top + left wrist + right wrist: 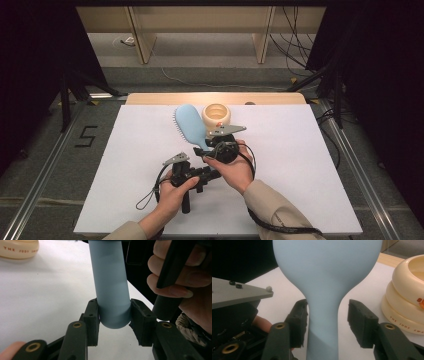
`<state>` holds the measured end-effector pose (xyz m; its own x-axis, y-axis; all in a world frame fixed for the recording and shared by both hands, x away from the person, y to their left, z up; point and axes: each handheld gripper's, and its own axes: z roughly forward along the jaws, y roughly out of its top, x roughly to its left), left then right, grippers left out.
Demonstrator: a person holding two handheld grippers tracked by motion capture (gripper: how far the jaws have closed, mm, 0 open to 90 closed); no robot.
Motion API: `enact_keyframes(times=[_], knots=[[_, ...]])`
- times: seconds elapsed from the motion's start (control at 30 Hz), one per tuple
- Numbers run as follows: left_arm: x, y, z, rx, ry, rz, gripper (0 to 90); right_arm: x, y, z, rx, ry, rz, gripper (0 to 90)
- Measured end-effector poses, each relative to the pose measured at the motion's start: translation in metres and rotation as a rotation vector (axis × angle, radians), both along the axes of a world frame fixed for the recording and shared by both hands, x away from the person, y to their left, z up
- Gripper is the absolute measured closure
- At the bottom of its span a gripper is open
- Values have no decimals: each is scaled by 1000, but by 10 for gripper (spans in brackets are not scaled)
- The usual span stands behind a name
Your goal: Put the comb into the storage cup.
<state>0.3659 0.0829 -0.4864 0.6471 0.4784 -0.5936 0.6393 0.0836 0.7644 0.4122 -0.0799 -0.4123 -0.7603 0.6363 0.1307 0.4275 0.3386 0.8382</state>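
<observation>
One pale-blue plastic hairbrush (192, 126) with an oval paddle head and a round handle, held over the white table sheet (300, 165) near the middle of the table, head pointing away from the person, bristles showing along its left edge in the high view. One cream-coloured ribbed round pot (217, 116), open at the top, standing just beside the brush head on its right, close enough that touching or apart cannot be told. Two hand-held black two-jaw grippers, one per hand, each topped by a grey three-cornered plate. One black numeral "5" (86, 136) marked on the grey floor left of the table.

Readable on the pot wall in small reddish capitals: "THE JUDY SWA…" in the right gripper view, "THE JUDY SMA…" in the left gripper view, the last letters too small to settle. A small orange mark higher on the pot, not legible.

Left gripper (113, 315): pads pressed against both sides of the rounded end of the brush handle, pinching it firmly. Right gripper (327, 320): jaws spread apart astride the narrow neck where handle widens into head, left pad at or just off the neck, right pad standing clear with a gap; no pinch. Right hand (235, 167) wrapped around its gripper just behind the brush, left hand (175, 192) lower and nearer the person.
</observation>
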Motion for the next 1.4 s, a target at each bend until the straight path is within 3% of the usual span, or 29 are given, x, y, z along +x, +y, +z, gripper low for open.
enact_keyframes(times=[0.37,0.47,0.77,1.4], knots=[[1,0,-1,2,9,4,604,2,-1,3,0,19,16,204],[1,0,-1,-2,10,2,604,2,-3,5,2,14,22,171],[1,1,-1,-5,11,5,604,2,-7,15,-6,13,30,112],[1,0,-2,-6,15,3,604,0,-19,35,26,-21,21,98]])
